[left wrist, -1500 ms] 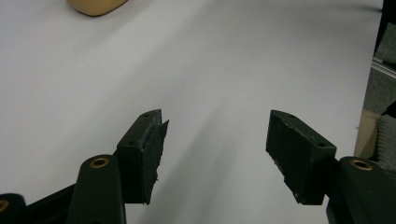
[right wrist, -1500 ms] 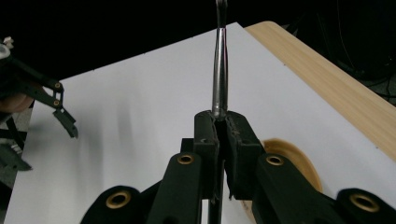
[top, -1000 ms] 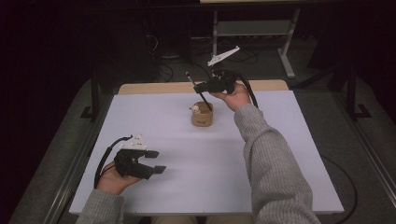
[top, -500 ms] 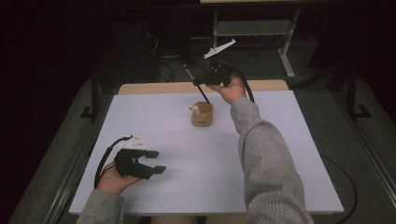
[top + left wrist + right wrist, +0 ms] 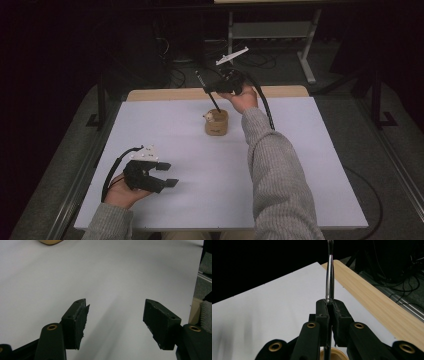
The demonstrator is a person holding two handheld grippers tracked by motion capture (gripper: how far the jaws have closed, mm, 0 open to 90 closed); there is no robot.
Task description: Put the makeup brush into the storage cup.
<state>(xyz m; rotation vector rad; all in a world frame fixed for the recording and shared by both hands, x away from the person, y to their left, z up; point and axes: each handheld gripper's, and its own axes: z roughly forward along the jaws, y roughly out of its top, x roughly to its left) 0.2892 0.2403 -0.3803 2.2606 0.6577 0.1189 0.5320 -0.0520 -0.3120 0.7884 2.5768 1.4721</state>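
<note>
White table (image 5: 300, 170) — a pale wooden strip (image 5: 280, 91) is seen along its far edge, dark floor and cables beyond.

Wooden cup (image 5: 216, 123) — stood upright on the table's far middle; a small pale object (image 5: 208, 117) is seen at its rim, too small to identify.

Thin dark rod (image 5: 208, 93) — held tilted, its lower end reaching down to the cup's mouth, its upper end leaning away to the left. In the right gripper view it is shown as a metal shaft (image 5: 329, 272) rising from between the jaws.

Right gripper (image 5: 216, 89) — raised above the cup near the far edge, its jaws pressed together on the rod.

Left gripper (image 5: 166, 174) — held low over the near left of the table, well apart from the cup, jaws spread wide with nothing between them.
</note>
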